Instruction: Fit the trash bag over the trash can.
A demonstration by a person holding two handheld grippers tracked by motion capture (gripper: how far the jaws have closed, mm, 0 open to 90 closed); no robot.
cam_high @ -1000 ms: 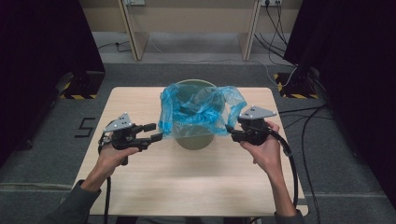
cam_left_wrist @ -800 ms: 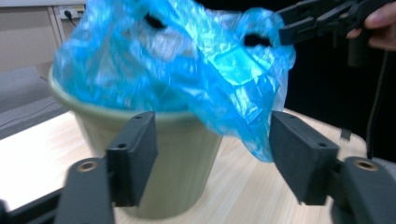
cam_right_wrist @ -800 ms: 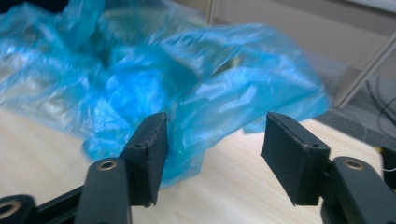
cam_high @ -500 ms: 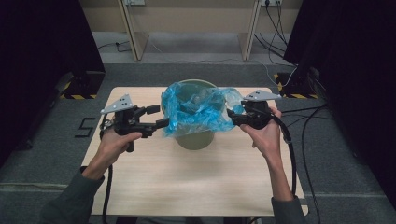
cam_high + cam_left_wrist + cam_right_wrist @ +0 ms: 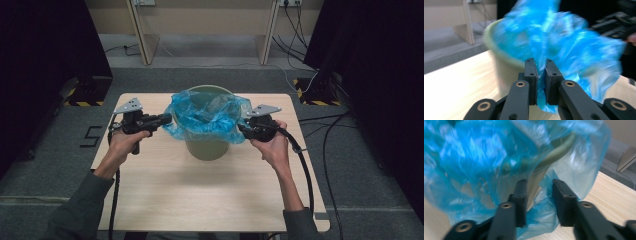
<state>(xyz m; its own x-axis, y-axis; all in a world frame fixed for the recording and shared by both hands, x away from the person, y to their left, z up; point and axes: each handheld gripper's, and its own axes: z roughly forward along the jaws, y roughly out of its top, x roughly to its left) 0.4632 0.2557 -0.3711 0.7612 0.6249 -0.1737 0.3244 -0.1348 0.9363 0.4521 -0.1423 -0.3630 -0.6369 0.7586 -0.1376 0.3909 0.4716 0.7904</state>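
My blue plastic bag (image 5: pixel 207 117) drapes over the rim of the pale green bin (image 5: pixel 207 147) at the table's (image 5: pixel 210 200) far middle. My left claw (image 5: pixel 167 119) has just closed, pinching the bag's edge. My right claw (image 5: pixel 241 128) has been closing, bag film between its jaws, still gapped.

One pale green bin (image 5: pixel 207 145) stands on one wooden table (image 5: pixel 210 200); one blue plastic bag (image 5: pixel 205 117) is draped over its rim (a single sheet, crumpled, so its folds are hard to count); two grippers are in play, the left gripper (image 5: pixel 167 119) and the right gripper (image 5: pixel 241 129); two hands hold them, one each; two black cables trail back from them.
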